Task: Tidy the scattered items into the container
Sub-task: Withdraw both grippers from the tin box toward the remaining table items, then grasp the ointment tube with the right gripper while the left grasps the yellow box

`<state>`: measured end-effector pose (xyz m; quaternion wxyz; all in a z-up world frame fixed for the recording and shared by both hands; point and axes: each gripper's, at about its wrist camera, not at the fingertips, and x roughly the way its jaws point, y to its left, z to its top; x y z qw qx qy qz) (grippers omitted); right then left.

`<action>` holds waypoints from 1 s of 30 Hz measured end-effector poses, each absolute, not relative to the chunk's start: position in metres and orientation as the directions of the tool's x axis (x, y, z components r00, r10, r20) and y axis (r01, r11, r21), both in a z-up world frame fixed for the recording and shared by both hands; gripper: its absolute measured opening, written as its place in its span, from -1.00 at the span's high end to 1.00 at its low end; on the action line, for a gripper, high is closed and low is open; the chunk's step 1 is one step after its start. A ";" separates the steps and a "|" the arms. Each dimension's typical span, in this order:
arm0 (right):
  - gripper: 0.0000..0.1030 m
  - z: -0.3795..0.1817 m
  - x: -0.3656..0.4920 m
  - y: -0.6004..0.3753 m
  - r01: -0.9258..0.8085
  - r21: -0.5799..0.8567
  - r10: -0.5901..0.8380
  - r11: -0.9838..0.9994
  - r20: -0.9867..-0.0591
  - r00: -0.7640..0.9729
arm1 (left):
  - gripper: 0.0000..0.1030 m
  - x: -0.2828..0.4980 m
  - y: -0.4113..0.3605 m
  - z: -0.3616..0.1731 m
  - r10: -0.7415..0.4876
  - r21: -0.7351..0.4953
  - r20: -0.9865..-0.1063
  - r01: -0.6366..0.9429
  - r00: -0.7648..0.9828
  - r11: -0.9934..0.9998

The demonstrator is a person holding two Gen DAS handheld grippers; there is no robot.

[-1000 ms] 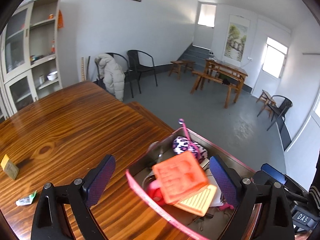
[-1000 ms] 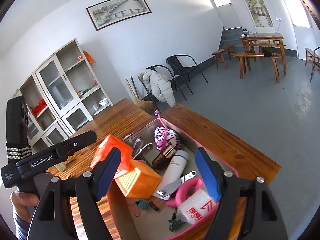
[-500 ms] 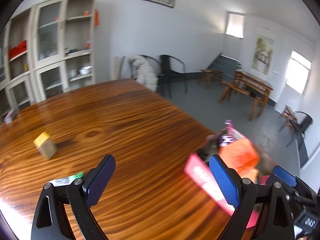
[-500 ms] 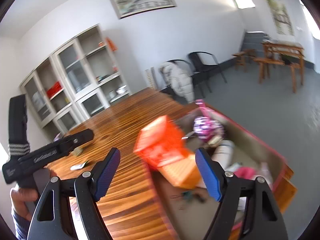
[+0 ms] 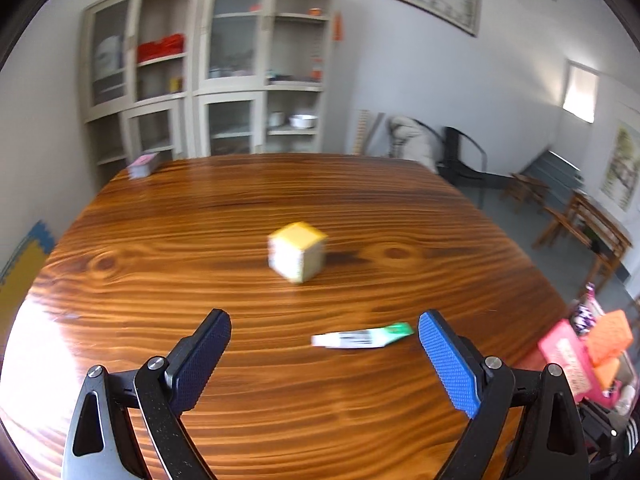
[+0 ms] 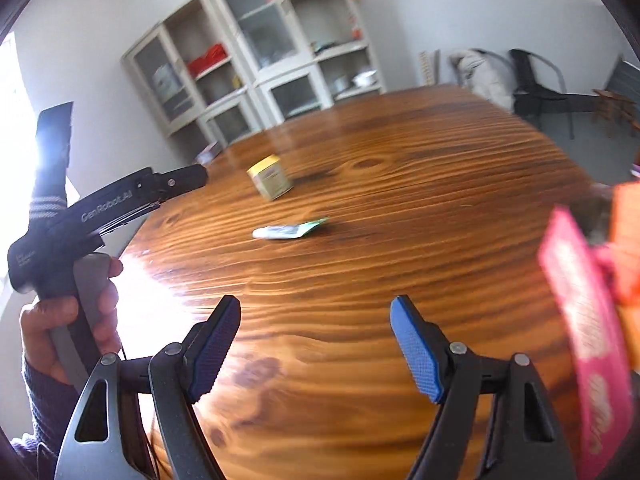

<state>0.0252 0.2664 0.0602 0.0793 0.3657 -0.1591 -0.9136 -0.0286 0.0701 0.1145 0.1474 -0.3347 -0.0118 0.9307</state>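
Observation:
A yellow-topped small box [image 5: 297, 251] stands on the wooden table [image 5: 200, 220], beyond a flat white and green tube [image 5: 362, 336]. My left gripper [image 5: 324, 356] is open and empty, just short of the tube. The pink-rimmed container [image 5: 568, 356] with an orange item [image 5: 608, 336] sits at the far right. In the right wrist view the box [image 6: 270, 177] and tube [image 6: 290, 230] lie ahead of my open, empty right gripper [image 6: 316, 344]. The container [image 6: 580, 320] is at the right edge. The left gripper's body [image 6: 108, 204] shows at left.
A small pink and grey pack [image 5: 143, 163] lies at the table's far left corner. White cabinets [image 5: 208, 60] stand behind the table. Chairs [image 5: 460, 160] with a coat are at the back right. Glare covers the table's left edge [image 6: 148, 300].
Both grippers have swung left, away from the container, which has moved to the right edge of both views. The box and tube now lie ahead. Both grippers stayed open.

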 end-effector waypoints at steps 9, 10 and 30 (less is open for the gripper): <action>-0.56 0.029 -0.059 0.217 0.040 0.342 -0.293 -0.939 -0.731 -0.616 | -0.88 -0.049 0.015 0.090 0.216 -0.138 -0.661 -0.166 -0.719 -0.976; -0.56 0.027 -0.066 0.215 0.035 0.343 -0.293 -0.939 -0.738 -0.608 | -0.88 -0.051 0.011 0.087 0.209 -0.135 -0.665 -0.160 -0.717 -0.978; -0.56 0.008 -0.160 0.178 0.031 0.097 -0.095 -0.995 -0.775 -0.625 | -0.88 -0.061 -0.011 0.073 0.185 -0.156 -0.707 -0.104 -0.683 -0.982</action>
